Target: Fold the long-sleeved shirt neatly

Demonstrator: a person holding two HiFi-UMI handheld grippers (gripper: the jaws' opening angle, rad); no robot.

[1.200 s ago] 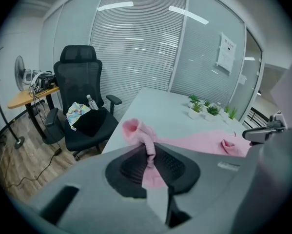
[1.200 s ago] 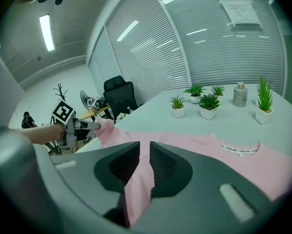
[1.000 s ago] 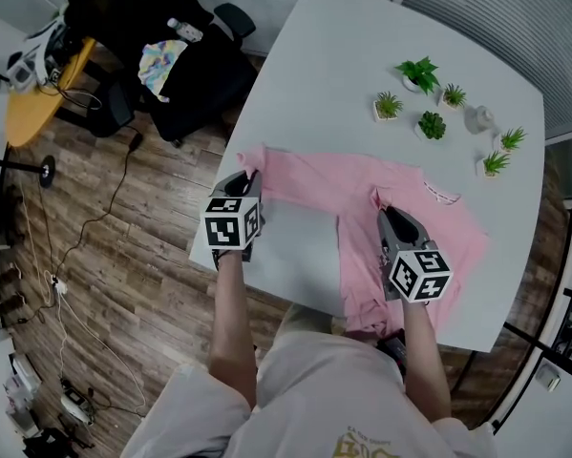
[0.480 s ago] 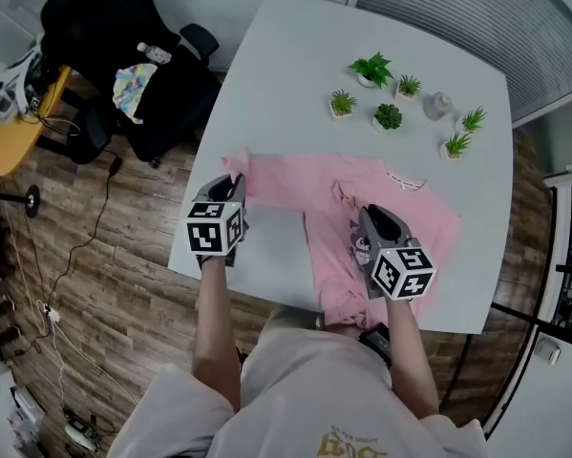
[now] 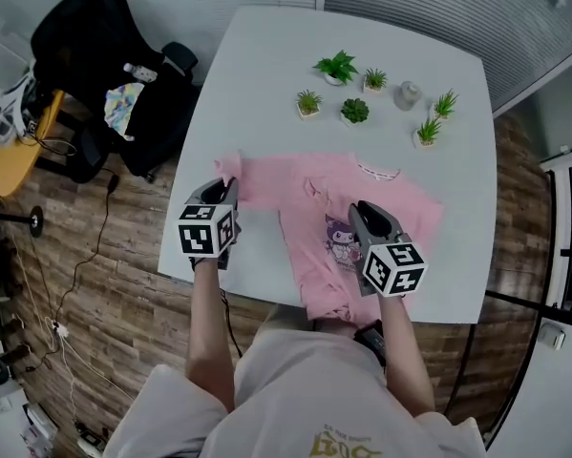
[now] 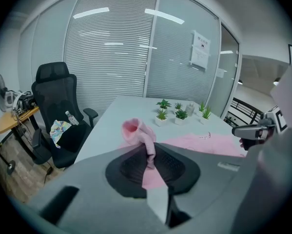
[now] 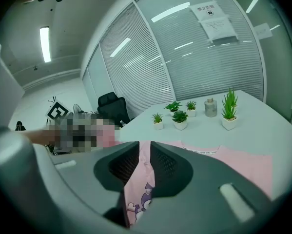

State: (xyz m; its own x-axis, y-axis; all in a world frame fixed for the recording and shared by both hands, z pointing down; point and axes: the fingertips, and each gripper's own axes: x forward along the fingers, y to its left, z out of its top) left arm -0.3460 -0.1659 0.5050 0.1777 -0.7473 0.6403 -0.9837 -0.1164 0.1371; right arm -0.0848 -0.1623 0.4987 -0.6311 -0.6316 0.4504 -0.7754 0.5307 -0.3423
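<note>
My left tongs [image 5: 225,189] are clamped on the cuff [image 6: 135,130] of the sleeve [image 5: 271,177]. My right tongs [image 5: 360,214] are clamped on what looks like a front fold of the long-sleeved shirt [image 5: 405,198], which lies on the tabletop [image 5: 257,74]. The sleeve's long axis runs 9 to 3 o'clock. The shirt's body lies at 3 o'clock from the left tongs, so the left hand should carry the fold.
</note>
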